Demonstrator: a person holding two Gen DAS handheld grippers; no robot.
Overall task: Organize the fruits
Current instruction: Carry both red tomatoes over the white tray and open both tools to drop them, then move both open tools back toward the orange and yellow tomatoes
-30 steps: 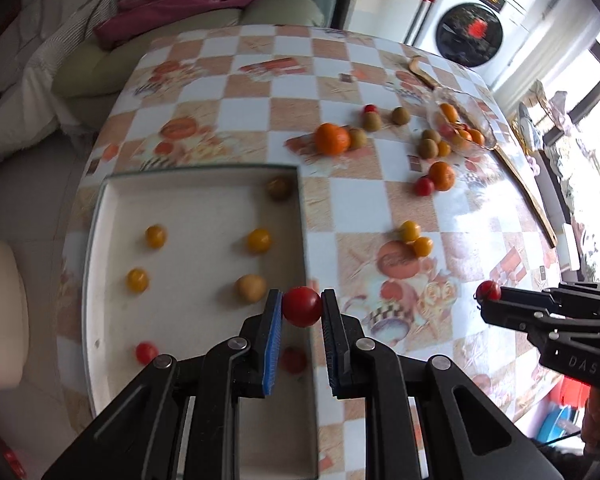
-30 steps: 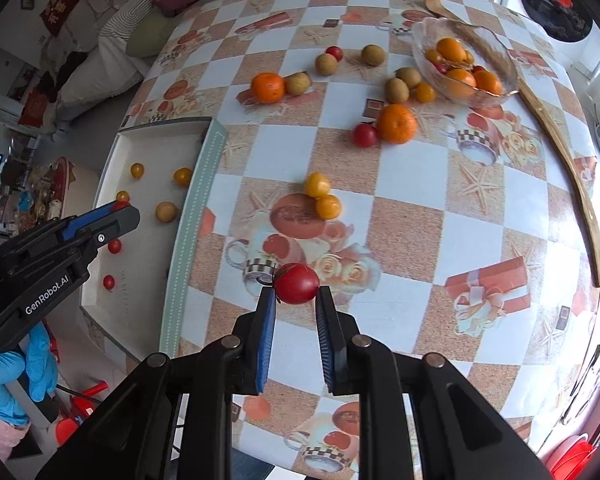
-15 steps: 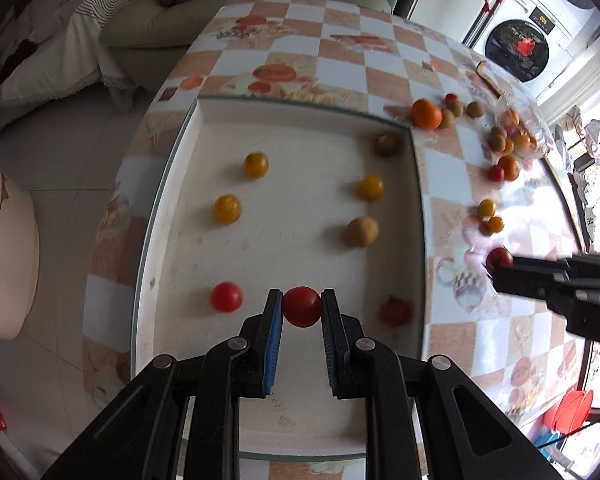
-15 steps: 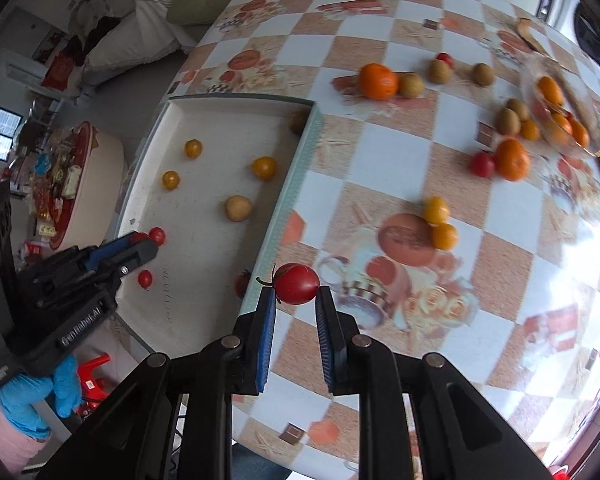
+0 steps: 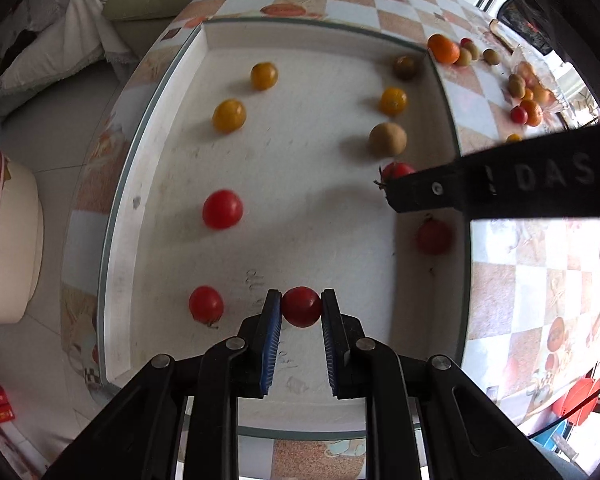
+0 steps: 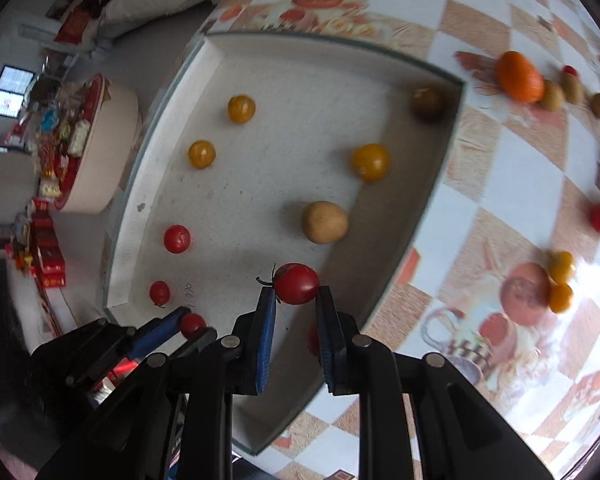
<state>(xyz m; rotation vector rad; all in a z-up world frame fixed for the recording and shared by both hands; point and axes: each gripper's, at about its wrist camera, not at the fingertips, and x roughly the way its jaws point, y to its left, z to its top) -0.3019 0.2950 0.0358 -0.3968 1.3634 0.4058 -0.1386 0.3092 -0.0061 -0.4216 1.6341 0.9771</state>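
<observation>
Tomatoes are what both hands carry right now: our left gripper (image 5: 301,307) is closed on a small red tomato (image 5: 301,306), and our right gripper (image 6: 296,294) pinches a second red tomato (image 6: 296,283) that has its stem on. Both fruits sit between the blue pads, above the floor of the white tray (image 5: 118,216).

Beyond the left gripper's tips and off to its left, two red tomatoes lie on the tray, a near one (image 5: 206,304) just beside the left jaw and a farther one (image 5: 222,209). Yellow tomatoes (image 5: 229,115) lie farther out on that side. A brown fruit (image 5: 387,139) rests ahead to the right, near the tray's right wall, just beyond the right gripper as it reaches in from that side. Another red tomato (image 5: 434,236) sits below the right gripper's finger.

We judge the step to be setting both fruits down with the reds. To do it well, we should lower each gripper until the fruit is nearly on the tray floor before letting go, since round fruit dropped from above would likely roll. We would place the left one next to the near red tomato, leaving a small gap so the jaws can spread without nudging it. For the right one, we should keep clear of the brown fruit and the wall. Opening slowly and lifting straight up should keep the fruit where we leave it.
</observation>
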